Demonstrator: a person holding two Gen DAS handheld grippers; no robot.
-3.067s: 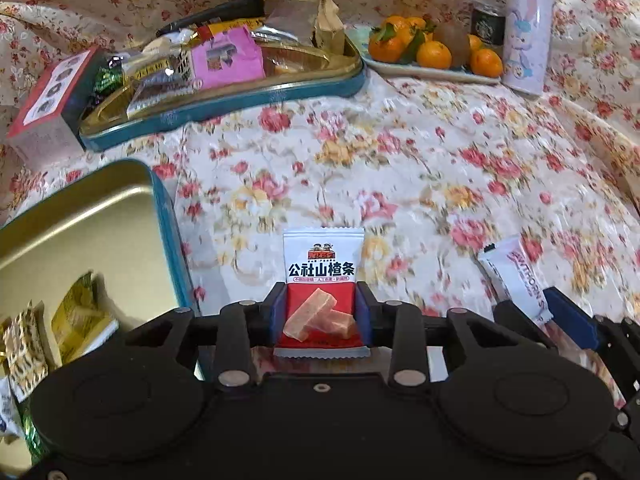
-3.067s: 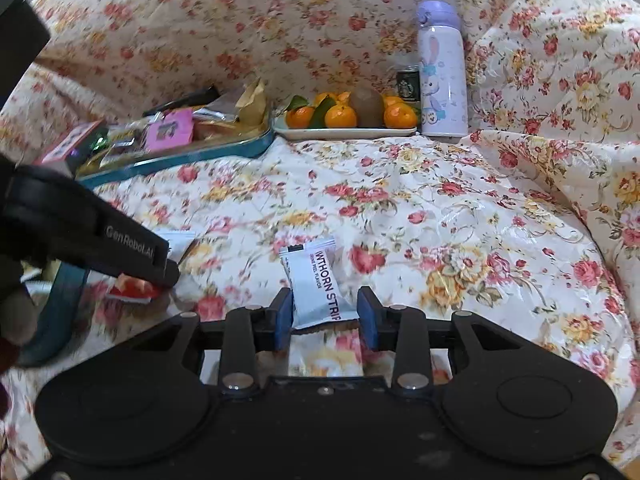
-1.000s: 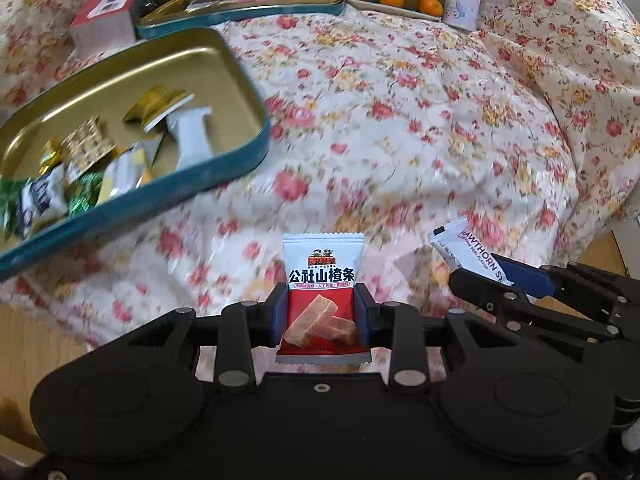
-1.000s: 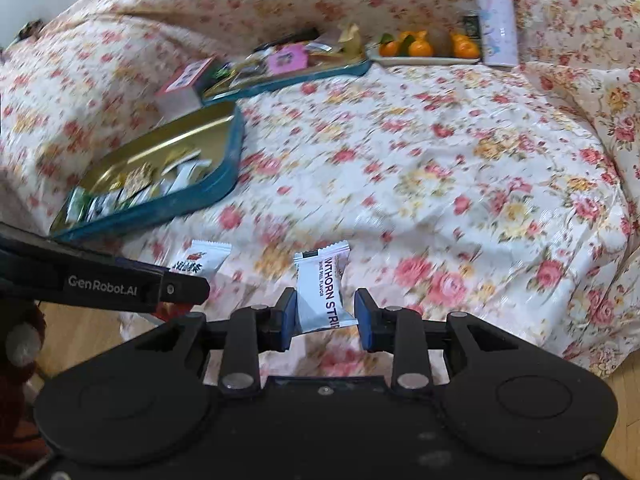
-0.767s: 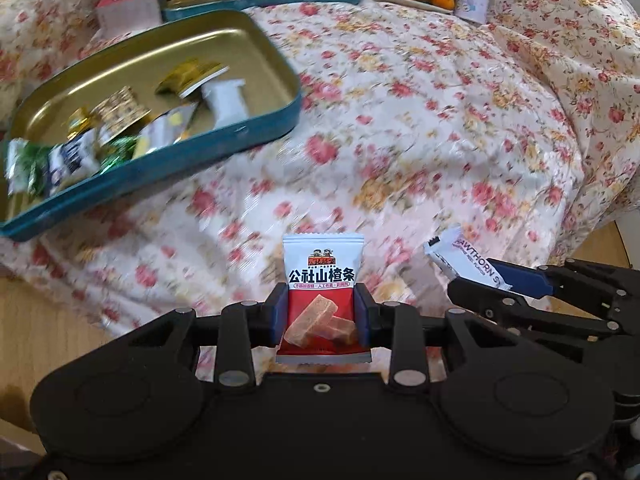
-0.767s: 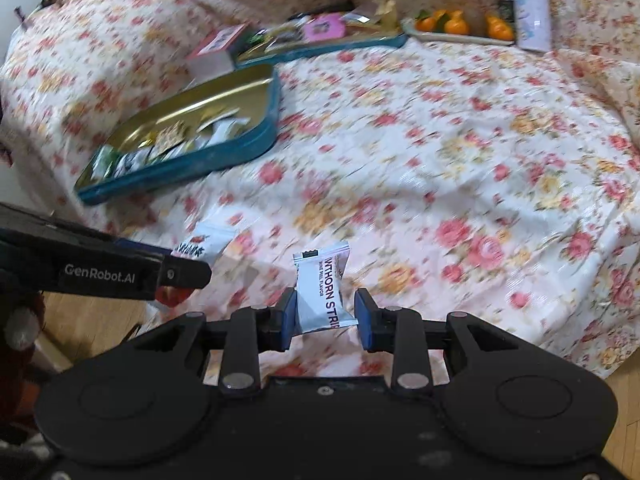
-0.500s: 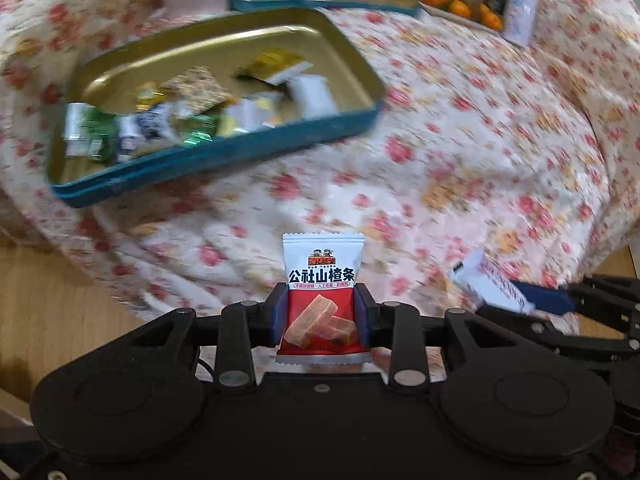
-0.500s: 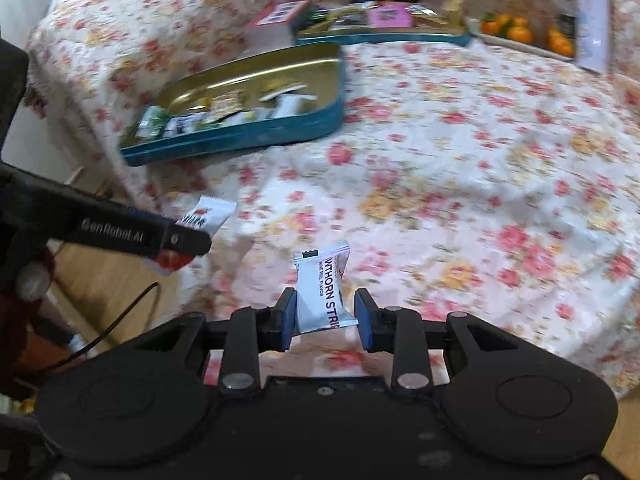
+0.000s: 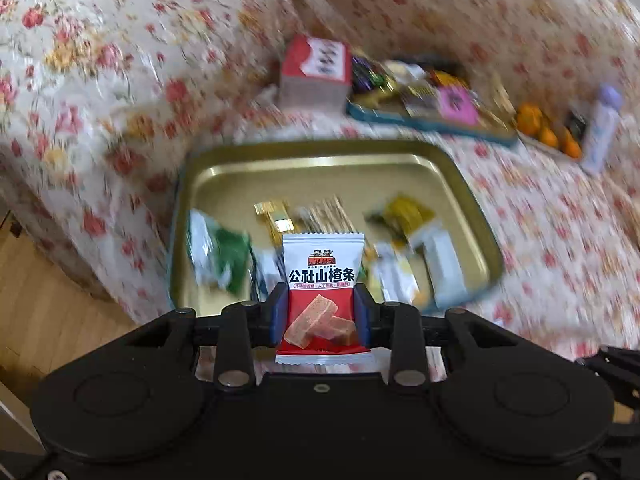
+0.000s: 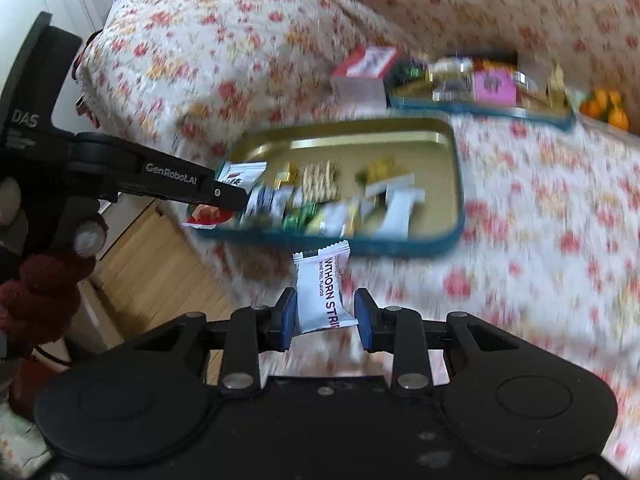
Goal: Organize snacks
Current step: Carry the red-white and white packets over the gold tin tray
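Note:
My left gripper (image 9: 322, 312) is shut on a red and white hawthorn snack packet (image 9: 323, 280), held upright above the near rim of a gold tin tray with blue walls (image 9: 320, 168). Several wrapped snacks (image 9: 400, 248) lie in that tray. My right gripper (image 10: 326, 314) is shut on a white hawthorn strip packet (image 10: 322, 292), just short of the same tray's (image 10: 436, 136) near wall. In the right wrist view the left gripper (image 10: 224, 196) reaches in from the left over the tray's near left corner with its packet (image 10: 242, 174).
A second blue tray (image 9: 424, 120) heaped with snacks sits behind, a red and white box (image 9: 316, 68) at its left. Oranges (image 9: 548, 132) and a pale bottle (image 9: 602, 128) stand at the far right. Wooden floor (image 9: 48, 300) lies left of the flowered cover. A dark red sleeve (image 10: 40, 296) shows.
Both grippers have swung left toward the gold tray while gripping their packets. The tray now lies straight ahead of the left gripper and close in front of the right one.

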